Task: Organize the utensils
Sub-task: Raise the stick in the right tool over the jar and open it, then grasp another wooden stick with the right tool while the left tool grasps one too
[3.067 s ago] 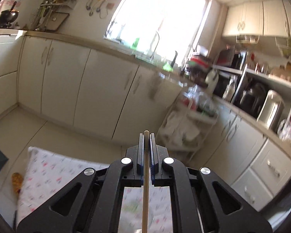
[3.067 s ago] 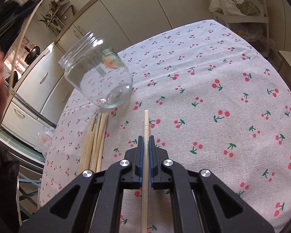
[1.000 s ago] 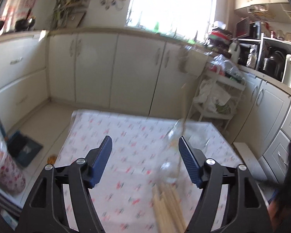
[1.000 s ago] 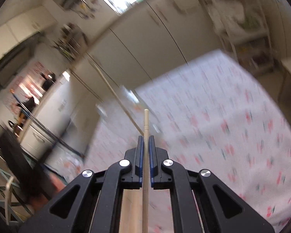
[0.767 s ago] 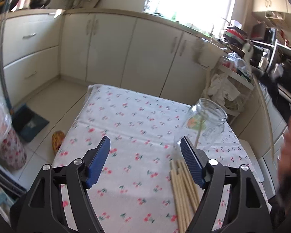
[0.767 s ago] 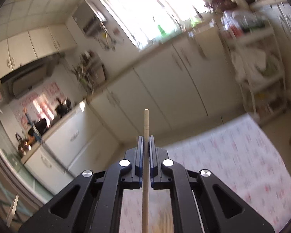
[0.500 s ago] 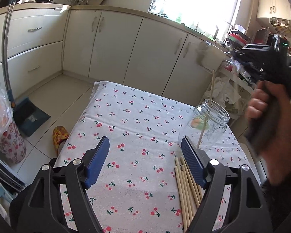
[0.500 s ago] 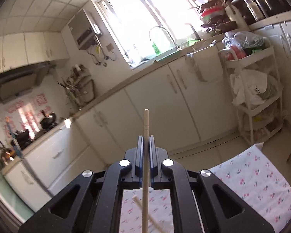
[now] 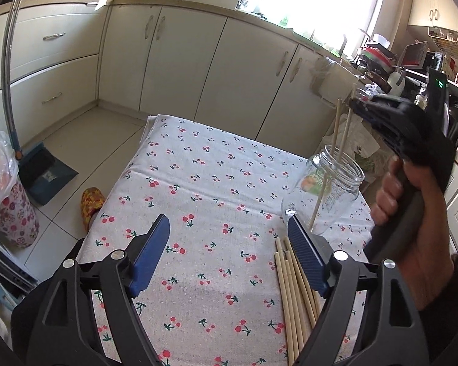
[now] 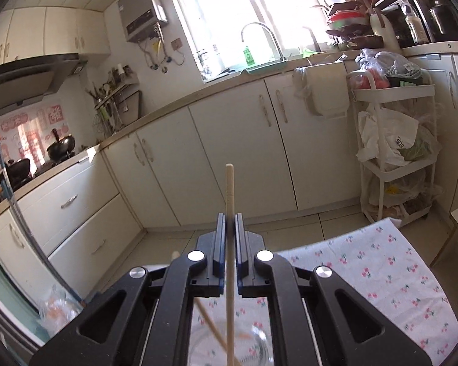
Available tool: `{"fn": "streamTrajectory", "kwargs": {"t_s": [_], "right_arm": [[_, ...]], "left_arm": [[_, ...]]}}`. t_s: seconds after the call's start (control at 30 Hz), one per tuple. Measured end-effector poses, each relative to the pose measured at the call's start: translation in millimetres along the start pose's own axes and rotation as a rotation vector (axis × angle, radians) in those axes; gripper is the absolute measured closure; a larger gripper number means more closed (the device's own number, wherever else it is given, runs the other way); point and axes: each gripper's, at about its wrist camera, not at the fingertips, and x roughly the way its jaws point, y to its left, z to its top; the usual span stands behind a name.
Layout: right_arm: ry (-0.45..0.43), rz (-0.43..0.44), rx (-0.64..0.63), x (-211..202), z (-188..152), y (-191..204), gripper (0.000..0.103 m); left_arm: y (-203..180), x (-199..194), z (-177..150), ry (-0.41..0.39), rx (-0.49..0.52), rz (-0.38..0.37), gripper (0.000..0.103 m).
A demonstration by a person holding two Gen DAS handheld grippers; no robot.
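Chopstick (image 9: 335, 140) upright in glass jar (image 9: 326, 195) on cherry-print tablecloth (image 9: 204, 201)

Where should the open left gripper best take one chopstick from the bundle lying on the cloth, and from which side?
Probably the far tips of the chopsticks, coming from above: they lie flat, packed together, fanning apart slightly near the glass jar.
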Motion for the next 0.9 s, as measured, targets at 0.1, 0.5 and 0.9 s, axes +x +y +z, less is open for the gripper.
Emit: {"fn": "streamTrajectory", "kwargs": {"t_s": [0.1, 0.5, 0.9], "right_arm": [[0.032, 0.010, -0.036, -17, -12, 1, 0.096], [0.345, 0.053, -0.108, -110, -95, -8, 0.079], [0.540, 0.034, -0.082, -72, -145, 1, 0.088]], "left_arm": [[-4, -3, 0, 0.008, 0.012, 0.000, 0.026], [-18, -19, -19, 0.112, 0.086, 0.056, 0.023], [-25, -49, -42, 0.157, 0.145, 0.072, 0.019]]}}
